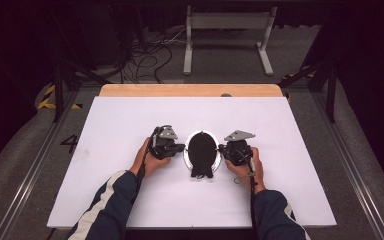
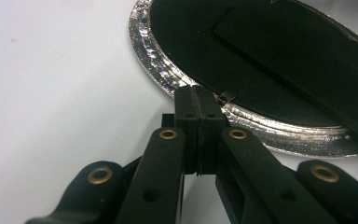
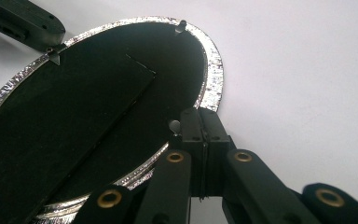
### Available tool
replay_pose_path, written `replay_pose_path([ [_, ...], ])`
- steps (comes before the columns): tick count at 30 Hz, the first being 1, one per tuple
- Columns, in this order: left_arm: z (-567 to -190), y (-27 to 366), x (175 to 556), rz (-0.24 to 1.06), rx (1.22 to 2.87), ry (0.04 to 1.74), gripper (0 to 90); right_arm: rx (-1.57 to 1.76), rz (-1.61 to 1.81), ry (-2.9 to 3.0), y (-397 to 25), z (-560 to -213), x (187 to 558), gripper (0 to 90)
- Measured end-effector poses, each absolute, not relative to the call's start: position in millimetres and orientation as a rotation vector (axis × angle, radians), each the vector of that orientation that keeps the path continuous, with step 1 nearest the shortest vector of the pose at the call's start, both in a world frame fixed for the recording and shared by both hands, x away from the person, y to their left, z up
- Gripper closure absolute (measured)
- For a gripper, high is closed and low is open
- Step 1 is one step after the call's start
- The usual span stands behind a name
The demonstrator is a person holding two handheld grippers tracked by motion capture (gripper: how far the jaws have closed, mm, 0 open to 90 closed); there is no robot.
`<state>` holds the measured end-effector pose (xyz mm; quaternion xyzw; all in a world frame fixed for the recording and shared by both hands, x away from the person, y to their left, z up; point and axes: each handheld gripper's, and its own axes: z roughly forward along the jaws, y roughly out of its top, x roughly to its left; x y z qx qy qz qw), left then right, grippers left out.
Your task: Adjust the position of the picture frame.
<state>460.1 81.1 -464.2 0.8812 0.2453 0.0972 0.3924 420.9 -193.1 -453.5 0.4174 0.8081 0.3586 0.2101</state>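
An oval silver-rimmed picture frame [image 1: 187,156] lies face down at the middle of the white board, its black back panel [image 2: 191,42] [image 3: 172,65] up. A black stand leg [image 2: 303,60] [image 3: 74,121] lies flat on the panel. Small metal tabs [image 3: 182,24] sit around the rim. My left gripper [image 1: 182,148] [image 2: 198,91] is shut, its tips touching the frame's left rim beside a tab [image 2: 224,97]. On the opposite side, my right gripper [image 1: 221,148] [image 3: 200,112] is shut with its tips against the rim beside another tab [image 3: 174,125]. The left gripper's tip [image 3: 51,35] also shows across the frame.
The white board [image 1: 130,120] covers a wooden table whose far edge [image 1: 190,90] shows. Beyond it on the floor stand a white frame [image 1: 227,22] and loose cables [image 1: 145,55]. Dark metal legs flank the table.
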Motion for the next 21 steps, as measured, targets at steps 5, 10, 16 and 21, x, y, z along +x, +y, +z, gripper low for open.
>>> replay_pose_path([
  [5,-459.2,92.3,452.4,0.326,2.189,0.659,86.1,1.183,1.047,2.227,-203.2,-449.8,417.5,89.0],
  [10,-446.2,117.0,429.5,0.378,2.167,0.615,83.0,1.138,1.079,2.242,-218.9,-444.4,405.1,87.6],
  [16,-434.3,150.5,403.4,0.464,2.199,0.556,75.2,1.091,1.069,2.256,-224.7,-439.5,392.6,85.6],
  [21,-442.3,177.8,394.5,0.442,2.2,0.594,68.2,1.045,1.068,2.278,-224.6,-438.3,386.7,85.6],
])
